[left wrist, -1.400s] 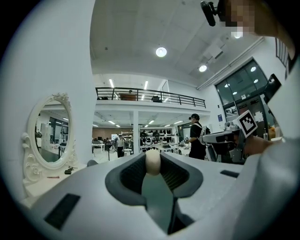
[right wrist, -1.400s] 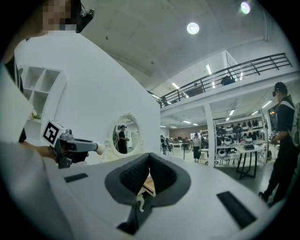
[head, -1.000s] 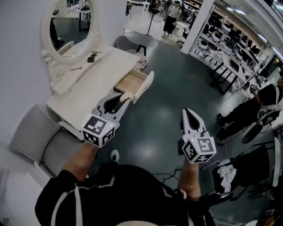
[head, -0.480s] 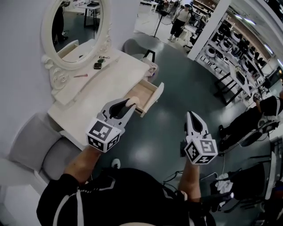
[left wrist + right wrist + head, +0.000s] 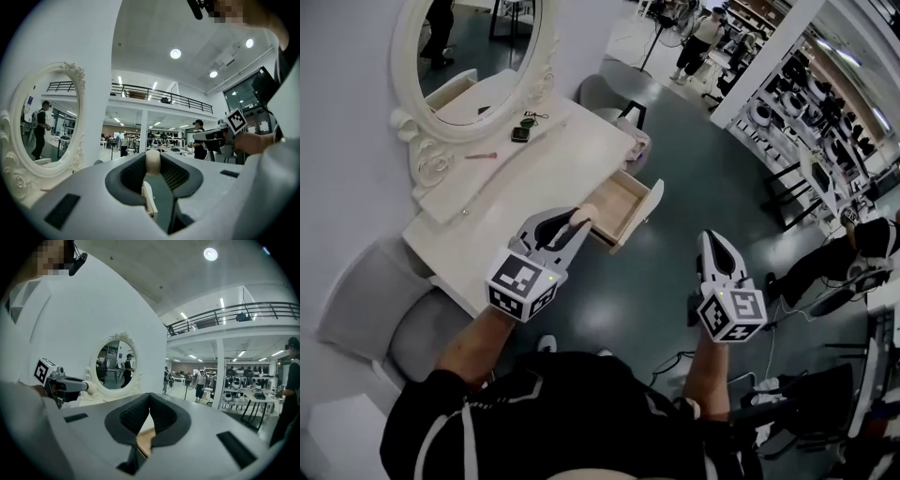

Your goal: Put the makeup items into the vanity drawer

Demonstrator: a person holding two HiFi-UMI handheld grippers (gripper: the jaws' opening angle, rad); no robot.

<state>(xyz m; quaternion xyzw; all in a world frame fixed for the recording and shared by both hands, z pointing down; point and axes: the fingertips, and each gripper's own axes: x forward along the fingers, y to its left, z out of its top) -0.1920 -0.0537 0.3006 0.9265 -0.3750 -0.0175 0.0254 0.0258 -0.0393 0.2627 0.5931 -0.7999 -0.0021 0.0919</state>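
My left gripper [image 5: 578,222] is shut on a beige egg-shaped makeup sponge [image 5: 586,216], held in the air just in front of the white vanity [image 5: 553,164]. In the left gripper view the sponge [image 5: 152,161] sits pinched between the dark pads. The wooden vanity drawer [image 5: 623,204] stands pulled out, just right of the sponge. My right gripper [image 5: 711,241] hangs over the floor to the right of the drawer, shut and empty; in the right gripper view its pads [image 5: 140,416] meet.
A dark small item [image 5: 522,133] and a pink stick [image 5: 480,156] lie on the vanity top below the oval mirror [image 5: 473,52]. A grey chair [image 5: 370,300] stands at the left, another chair [image 5: 605,94] beyond the vanity. People and shelves are far off.
The vanity and drawer have shifted right and down in the head view. Both grippers keep their states, the left one still on the sponge, now closer to the drawer.
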